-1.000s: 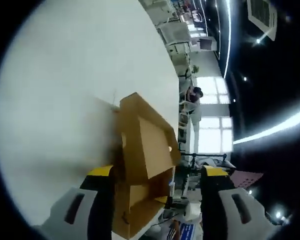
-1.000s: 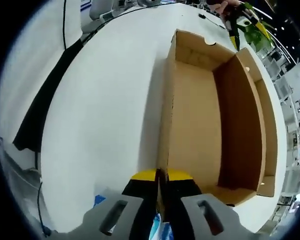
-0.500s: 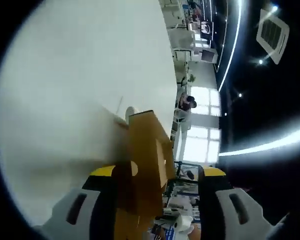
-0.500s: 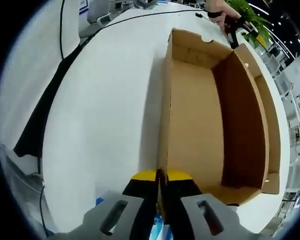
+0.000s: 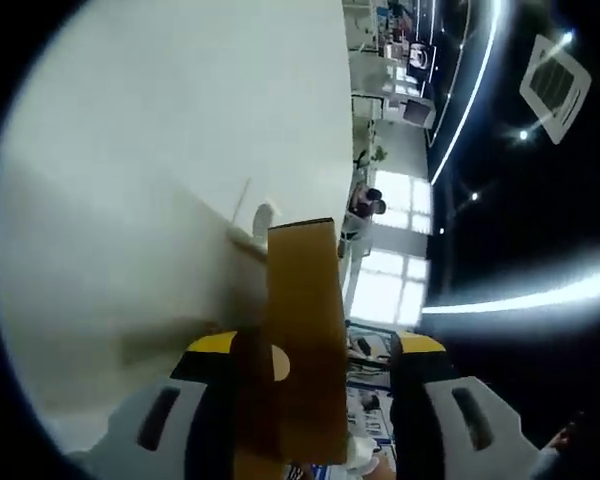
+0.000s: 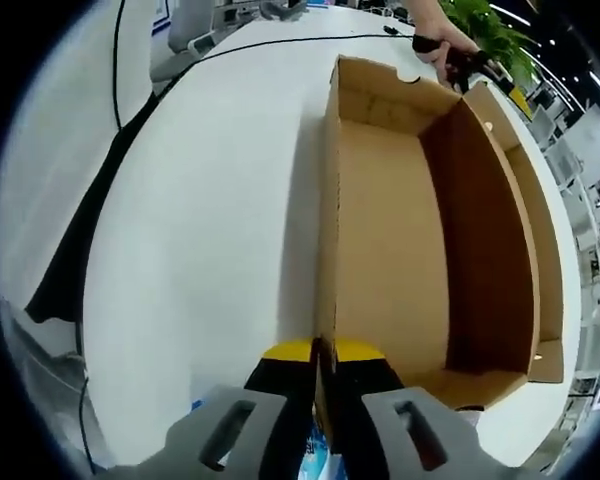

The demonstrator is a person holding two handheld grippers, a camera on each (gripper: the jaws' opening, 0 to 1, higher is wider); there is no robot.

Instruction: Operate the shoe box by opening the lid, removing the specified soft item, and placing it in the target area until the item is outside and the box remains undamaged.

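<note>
My right tool is clenched on the near side wall of the shoe box; both jaws press the cardboard edge between them. In the right gripper view the box rests on the white counter, its cavity open towards the camera, bare brown cardboard inside. The lid stands hinged open along the box's far long side, away from my grasp. Beyond the box's far end, a hand holds a dark object at the lid's corner. A black cable runs across the counter well apart from the box, on the side away from the lid.

My left tool is released: its two jaws stand apart. In the left gripper view a cardboard panel of the box sits edge-on between them, near the left jaw; whether it touches either jaw I cannot tell. Beyond the panel the counter spreads out, with bright windows behind it.
</note>
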